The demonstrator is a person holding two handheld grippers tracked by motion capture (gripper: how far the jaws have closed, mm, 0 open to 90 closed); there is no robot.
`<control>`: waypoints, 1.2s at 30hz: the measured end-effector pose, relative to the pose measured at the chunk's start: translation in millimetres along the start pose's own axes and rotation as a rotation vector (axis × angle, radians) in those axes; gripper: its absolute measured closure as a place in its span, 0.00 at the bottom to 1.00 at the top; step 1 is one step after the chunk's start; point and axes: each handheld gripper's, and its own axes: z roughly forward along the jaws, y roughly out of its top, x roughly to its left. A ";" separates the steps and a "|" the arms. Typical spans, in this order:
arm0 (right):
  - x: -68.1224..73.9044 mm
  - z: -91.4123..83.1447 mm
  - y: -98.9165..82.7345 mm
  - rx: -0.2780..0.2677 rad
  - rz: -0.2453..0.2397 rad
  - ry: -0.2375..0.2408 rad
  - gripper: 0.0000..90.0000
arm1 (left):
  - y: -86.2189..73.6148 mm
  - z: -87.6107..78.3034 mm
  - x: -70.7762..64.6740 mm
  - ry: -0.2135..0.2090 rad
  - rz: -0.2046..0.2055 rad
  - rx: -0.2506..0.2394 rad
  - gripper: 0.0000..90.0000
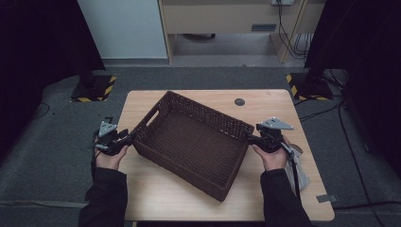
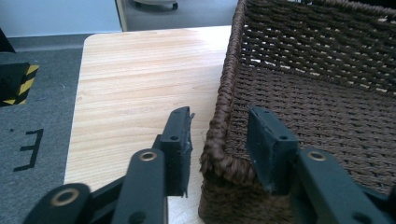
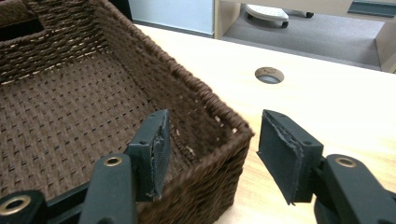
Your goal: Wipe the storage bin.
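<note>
A dark brown woven basket (image 1: 191,142) lies turned at an angle on the wooden table (image 1: 156,194); nothing is in it. My left gripper (image 1: 130,137) is at its left corner, open, one jaw outside and one inside the basket's rim (image 2: 223,100). My right gripper (image 1: 249,138) is at the right corner, open too, its jaws either side of the basket's corner rim (image 3: 224,116). In the gripper views the left gripper (image 2: 219,140) and right gripper (image 3: 212,140) both straddle the wall without clamping it.
A round cable hole (image 1: 239,101) is in the table's far side, also seen as the hole (image 3: 269,75). A clear plastic bag (image 1: 298,170) lies at the right edge by my right forearm. Yellow-black stand bases (image 1: 94,87) sit on the floor.
</note>
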 end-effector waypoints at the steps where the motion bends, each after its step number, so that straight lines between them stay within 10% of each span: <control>1: -1.8 2.3 0.5 0.005 -0.001 0.002 0.48 | 0.8 2.5 0.1 -0.002 0.002 0.007 0.68; 22: -1.1 -1.8 -9.0 0.067 -0.025 0.046 0.57 | 10.3 1.2 10.3 0.004 -0.046 -0.010 0.55; 36: 7.6 -21.5 -20.0 0.040 -0.020 0.056 0.56 | -3.7 -19.8 -20.3 -0.056 -0.029 -0.039 0.49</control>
